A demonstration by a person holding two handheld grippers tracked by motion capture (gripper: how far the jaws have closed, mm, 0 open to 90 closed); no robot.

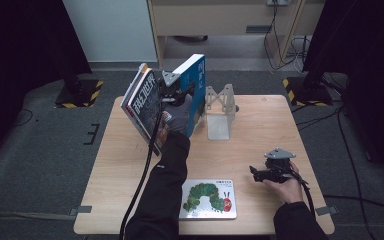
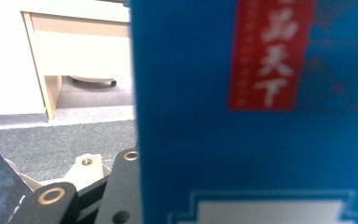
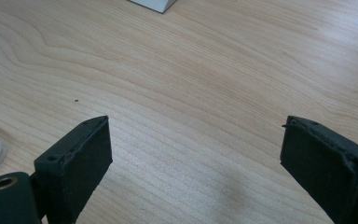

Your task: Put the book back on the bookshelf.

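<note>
At the far side of the desk (image 1: 260, 125) we see, from the high view, the left hand-held gripper (image 1: 172, 92) raised beside the blue book (image 1: 194, 90), which stands upright on its edge just left of the clear bookend (image 1: 220, 112). To the left of that hand-held gripper a few dark books (image 1: 140, 102) lean away toward the desk's far left edge. The left gripper view adds what the high view hides: the blue book's cover (image 2: 256, 112) lies right against one black jaw, with a red label of white characters across its top. We take the jaws to be clamped partway closed on this book, though the second jaw is covered by it.

Near the right edge, the right hand-held gripper (image 1: 267, 172) rests low in the person's hand. The right gripper view shows its jaws spread wide with nothing but bare wood between them (image 3: 196, 154).

A caterpillar picture book (image 1: 208, 199) lies flat at the near edge, between the two forearms. The widest open stretch of desk lies between the bookend and the right hand-held gripper; the near left corner is also free.
</note>
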